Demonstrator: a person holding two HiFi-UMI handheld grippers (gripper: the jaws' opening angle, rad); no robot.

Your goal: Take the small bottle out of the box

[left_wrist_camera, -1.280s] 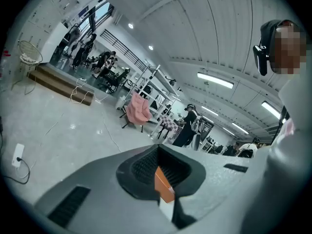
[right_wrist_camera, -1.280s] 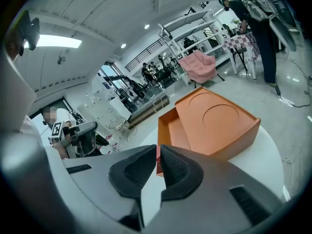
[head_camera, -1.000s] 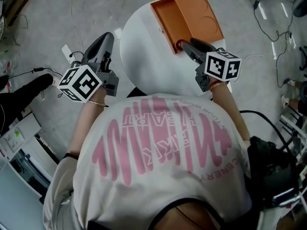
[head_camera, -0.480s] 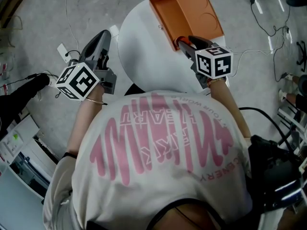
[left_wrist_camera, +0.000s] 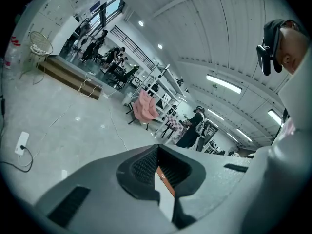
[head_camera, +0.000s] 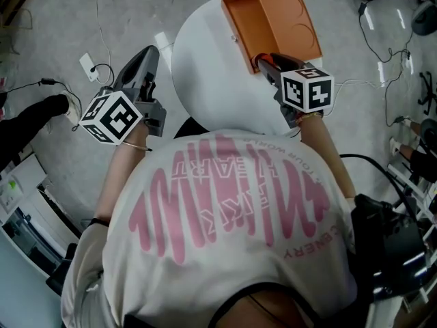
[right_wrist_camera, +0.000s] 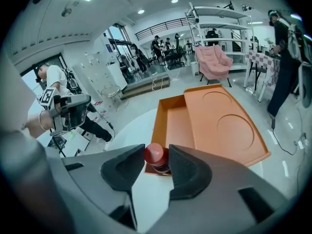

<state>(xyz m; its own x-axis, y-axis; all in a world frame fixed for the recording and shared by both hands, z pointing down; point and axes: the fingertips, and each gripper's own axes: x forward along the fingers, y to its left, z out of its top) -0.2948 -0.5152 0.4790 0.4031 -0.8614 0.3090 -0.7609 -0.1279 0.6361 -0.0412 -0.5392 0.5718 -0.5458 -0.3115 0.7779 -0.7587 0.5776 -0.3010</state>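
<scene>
- Head view: shows the right hand-held gripper (head_camera: 263, 61) rolled over since a second ago, with its tips kept at the near corner of the orange box (head_camera: 287, 19) on the white bench (head_camera: 205, 80). Leaves the left hand-held gripper (head_camera: 150, 53) much where it was, off the bench edge and over the floor.
- Left gripper view: looks through jaws parted by only a narrow slit, with nothing in it but a strip of bench and box edge beyond. Released and idle.
- Right gripper view: catches the jaws just narrowed onto the red cap of the small bottle (right_wrist_camera: 157, 155), upright at the box's near corner and seemingly not yet out. Appears to pinch it from both sides while fairly wide. Suggests the grasp is made and the lift-out is due.
</scene>
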